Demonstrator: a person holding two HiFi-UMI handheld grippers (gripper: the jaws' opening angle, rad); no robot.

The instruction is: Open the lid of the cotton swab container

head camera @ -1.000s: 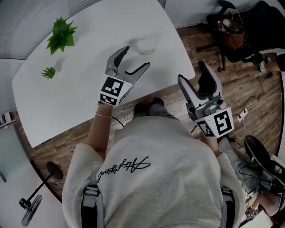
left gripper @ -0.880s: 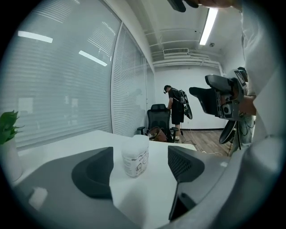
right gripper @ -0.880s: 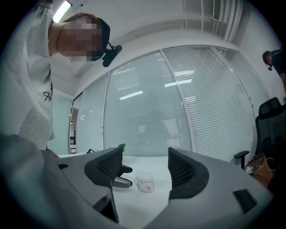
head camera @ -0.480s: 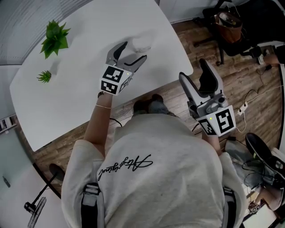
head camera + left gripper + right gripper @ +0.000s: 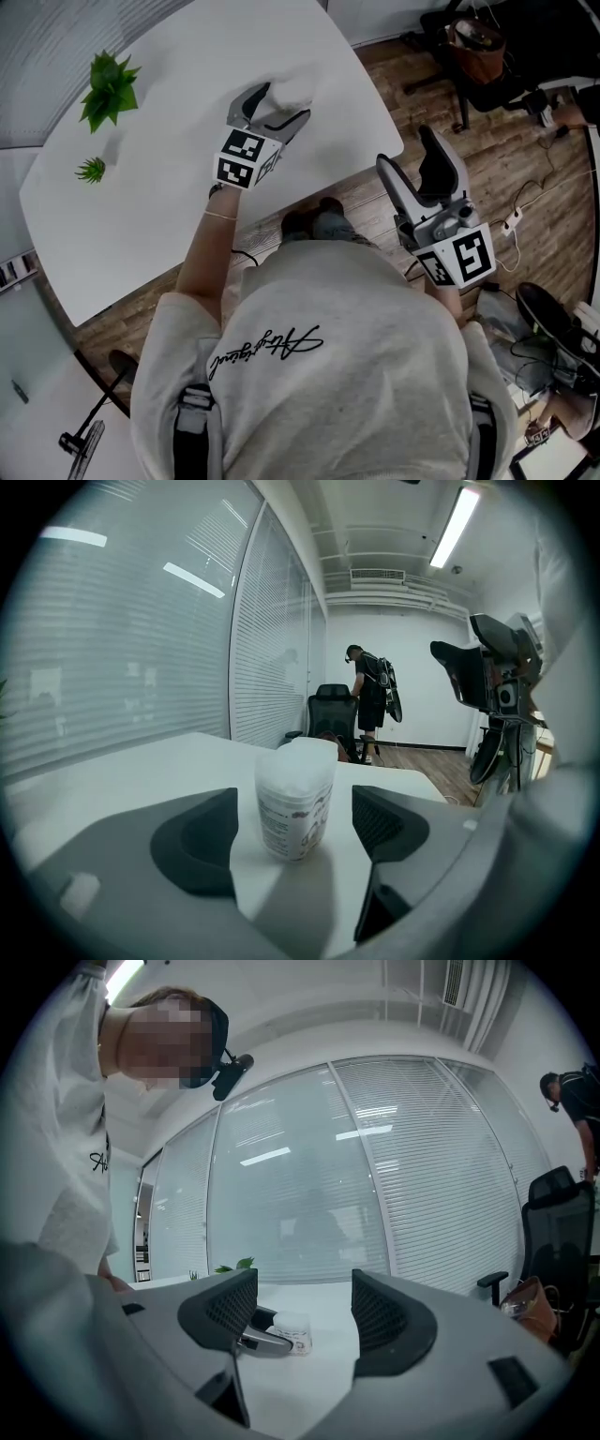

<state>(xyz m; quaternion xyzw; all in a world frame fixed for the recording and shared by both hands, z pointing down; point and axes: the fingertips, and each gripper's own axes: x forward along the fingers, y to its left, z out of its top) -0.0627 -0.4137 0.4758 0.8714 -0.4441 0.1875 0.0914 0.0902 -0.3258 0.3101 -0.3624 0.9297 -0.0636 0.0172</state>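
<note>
While both grippers stand open, only the left gripper (image 5: 277, 107) has anything between its fingers (image 5: 197, 841): the tub (image 5: 295, 799) stands upright in the gap, a bare strip of table (image 5: 141, 206) showing on each side, so neither finger touches it. It sits slightly nearer the tips than the palm and roughly midway across the gap.

That tub is a small round one of cloudy, see-through plastic. Its lid is on. White swab heads fill the upper part behind the wall, and dark print runs round the lower half. From the head view it shows only as a pale shape (image 5: 292, 91) just past the left fingertips, near the table's far edge.

Off the table's near corner, the right gripper (image 5: 405, 155) is held over the wood floor, its fingers (image 5: 394, 1321) wide apart and holding nothing. Through its own view the tub (image 5: 291, 1332) shows far beyond the fingers, close to the left-hand one, with a left gripper finger (image 5: 258, 1340) lying alongside it.

Compared with a second ago, the left gripper has moved forward across the table: then its tips stopped short of the tub, now they flank it, and the spread looks a little narrower. The right gripper has hardly shifted.
</note>
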